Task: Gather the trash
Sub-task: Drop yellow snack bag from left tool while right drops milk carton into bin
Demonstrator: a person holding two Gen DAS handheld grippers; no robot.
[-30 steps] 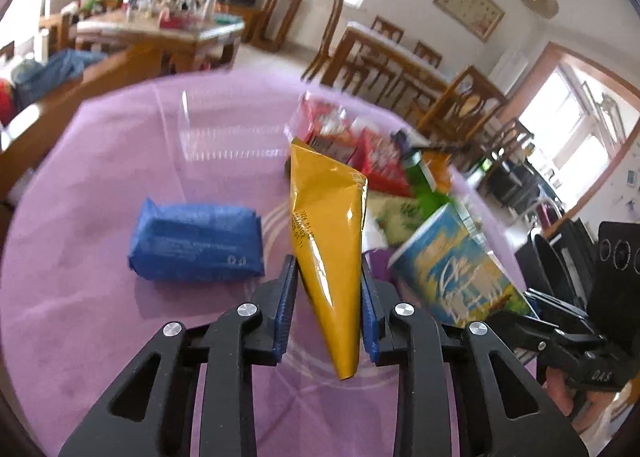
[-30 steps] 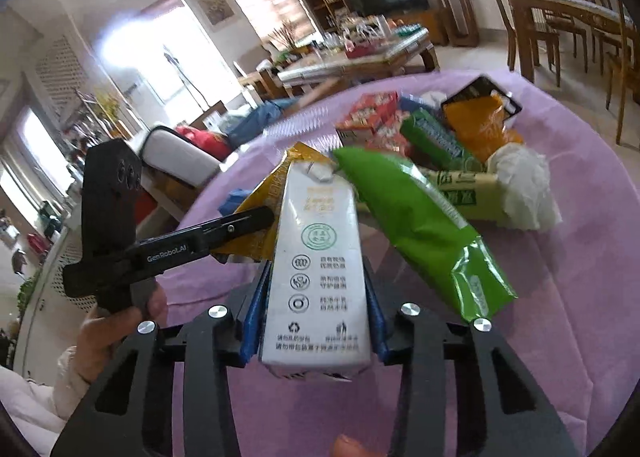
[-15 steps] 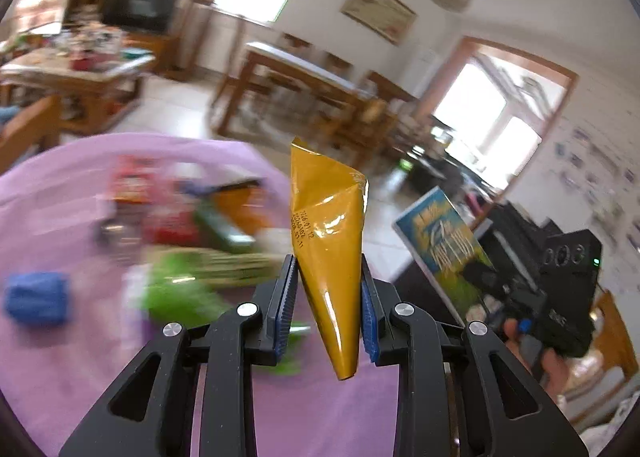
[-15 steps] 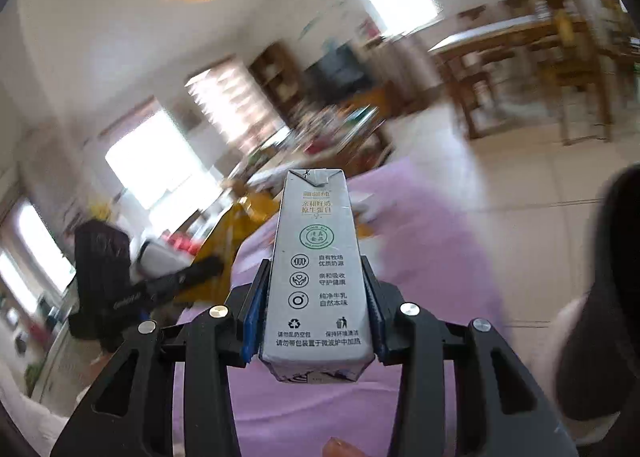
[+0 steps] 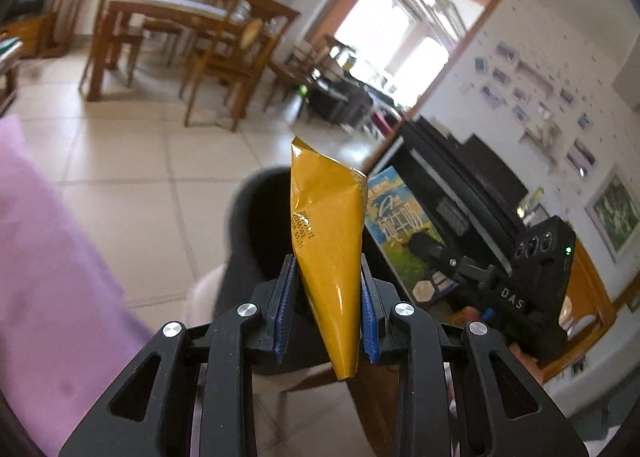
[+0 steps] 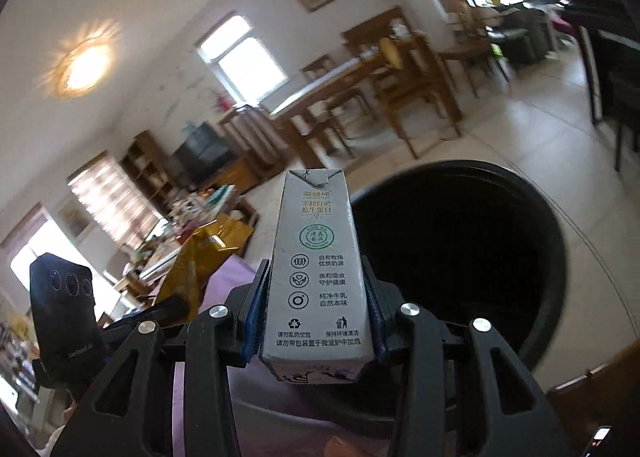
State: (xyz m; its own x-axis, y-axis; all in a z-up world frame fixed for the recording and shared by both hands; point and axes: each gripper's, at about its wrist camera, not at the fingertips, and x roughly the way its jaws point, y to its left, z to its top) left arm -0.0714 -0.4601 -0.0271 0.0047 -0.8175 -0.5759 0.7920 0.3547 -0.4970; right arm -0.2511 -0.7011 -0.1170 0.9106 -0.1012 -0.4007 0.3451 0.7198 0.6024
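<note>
Milk carton [image 6: 318, 277] in the right claw [image 6: 316, 313] reads "NING XIA".

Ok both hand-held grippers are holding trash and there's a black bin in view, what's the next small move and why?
Probably carry the right hand-held gripper a little further forward over the black bin, then open it. It is shut on the milk carton, and the bin's dark opening lies just behind and to the right of the carton, so the carton may not be squarely above it yet.
</note>
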